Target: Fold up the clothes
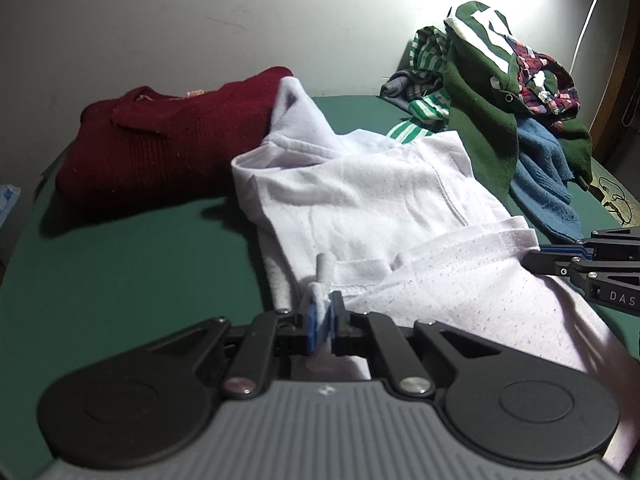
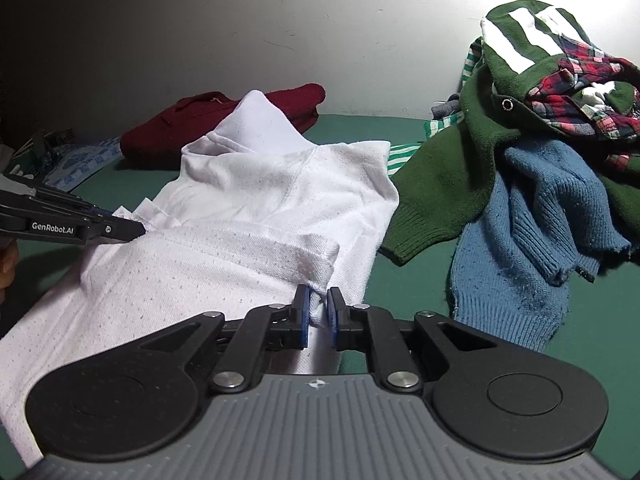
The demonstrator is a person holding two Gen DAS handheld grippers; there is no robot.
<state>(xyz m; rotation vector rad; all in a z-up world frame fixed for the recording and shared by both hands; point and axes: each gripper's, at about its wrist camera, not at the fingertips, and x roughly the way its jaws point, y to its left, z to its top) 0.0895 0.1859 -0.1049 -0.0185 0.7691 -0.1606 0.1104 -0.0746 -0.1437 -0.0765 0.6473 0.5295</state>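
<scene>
I hold shirt (image 1: 360, 184) hem: left gripper (image 1: 322, 312) clamped on corner; right gripper (image 2: 318, 312) parted, cloth between pads, contact unclear. Shirt extends forward from both.

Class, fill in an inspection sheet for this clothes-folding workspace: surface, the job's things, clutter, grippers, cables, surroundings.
Surface: green table top, mostly covered by clothes.
Job's things: white shirt spread in the middle, partly folded; dark red sweater lying flat behind it.
Clutter: unfolded pile at right: green jacket, blue sweater, plaid shirt, striped garment.
Grippers: left hand-held gripper shut on the white shirt's edge; right hand-held gripper has fabric between slightly parted jaws.
Cables: thin white cable down the wall at right.
Surroundings: pale wall, brightly lit at upper right.
</scene>
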